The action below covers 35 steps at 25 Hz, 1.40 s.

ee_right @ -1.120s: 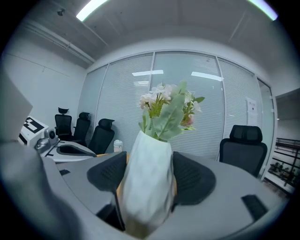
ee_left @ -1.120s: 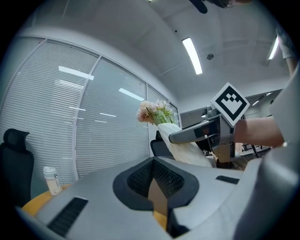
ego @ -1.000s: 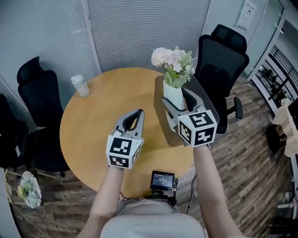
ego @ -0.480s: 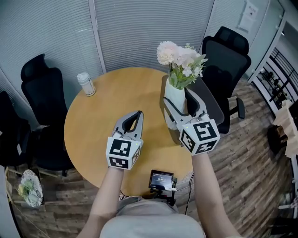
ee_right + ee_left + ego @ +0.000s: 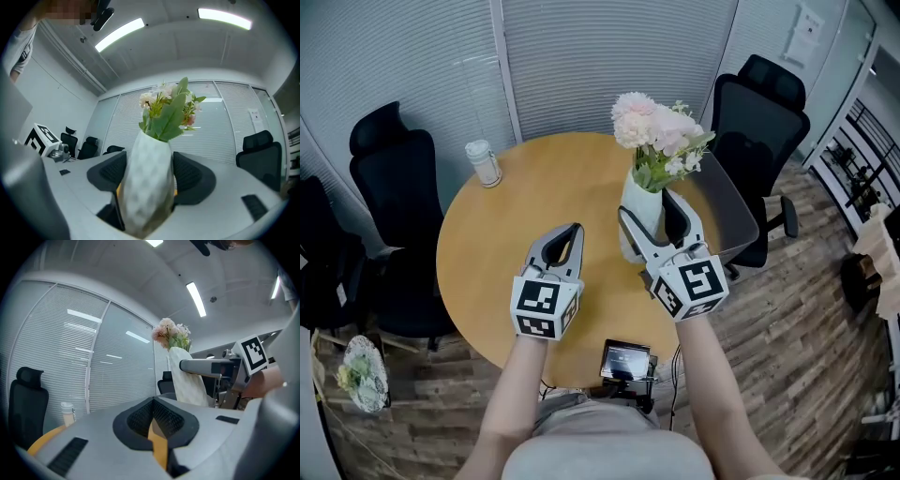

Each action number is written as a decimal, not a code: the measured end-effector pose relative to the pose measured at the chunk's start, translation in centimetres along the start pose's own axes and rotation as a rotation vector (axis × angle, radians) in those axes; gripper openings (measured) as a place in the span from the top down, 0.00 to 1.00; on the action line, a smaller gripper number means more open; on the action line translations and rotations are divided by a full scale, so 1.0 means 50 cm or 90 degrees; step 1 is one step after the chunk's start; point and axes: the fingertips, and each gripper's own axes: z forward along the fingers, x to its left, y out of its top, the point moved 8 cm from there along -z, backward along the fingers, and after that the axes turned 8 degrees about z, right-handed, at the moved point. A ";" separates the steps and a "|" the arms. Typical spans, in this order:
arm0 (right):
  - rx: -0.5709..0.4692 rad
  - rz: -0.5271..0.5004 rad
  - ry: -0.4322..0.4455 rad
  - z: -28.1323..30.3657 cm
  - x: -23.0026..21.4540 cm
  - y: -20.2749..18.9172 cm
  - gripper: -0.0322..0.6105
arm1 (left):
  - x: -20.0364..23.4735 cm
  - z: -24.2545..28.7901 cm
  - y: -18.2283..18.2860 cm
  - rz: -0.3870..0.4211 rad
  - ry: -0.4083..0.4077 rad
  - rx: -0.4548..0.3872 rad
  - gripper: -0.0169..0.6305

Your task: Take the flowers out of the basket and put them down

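Over the right half of the round wooden table point(image 5: 534, 187), the right gripper point(image 5: 647, 211) is clamped on the white vase point(image 5: 637, 202), its 2 pads pressing the body from either side, below the neck. That low, wide grip probably keeps the top-heavy flowers point(image 5: 656, 131) from swinging the vase round as it travels. The flowers sit in the vase, well above the jaws, leaning toward the table's right edge. I cannot tell whether the base touches the wood. No basket is plainly visible; a grey, see-through shape point(image 5: 727, 211) at the right edge may be one. The left gripper point(image 5: 567, 239) hovers just beside the vase with its jaws together and nothing between them, likely held clear as a spare. A lidded jar point(image 5: 484, 162) stands well apart at the far left rim. Compared with 1 second ago, the vase has come away from the right edge toward the table's middle and has tipped further, while the right gripper has swung to point more leftward; the left one has shifted little.
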 end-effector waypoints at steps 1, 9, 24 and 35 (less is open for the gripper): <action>-0.001 0.002 0.003 0.001 -0.002 -0.002 0.44 | 0.000 0.003 0.004 0.001 0.004 -0.003 0.97; -0.011 0.024 0.018 0.000 0.016 -0.053 0.44 | 0.011 -0.029 -0.003 0.014 0.042 -0.031 0.97; -0.032 0.045 0.068 0.036 0.110 -0.186 0.44 | 0.034 -0.084 -0.094 0.029 0.050 -0.015 0.97; -0.024 0.058 0.109 0.073 0.148 -0.286 0.44 | 0.091 -0.056 -0.158 0.045 0.048 0.005 0.97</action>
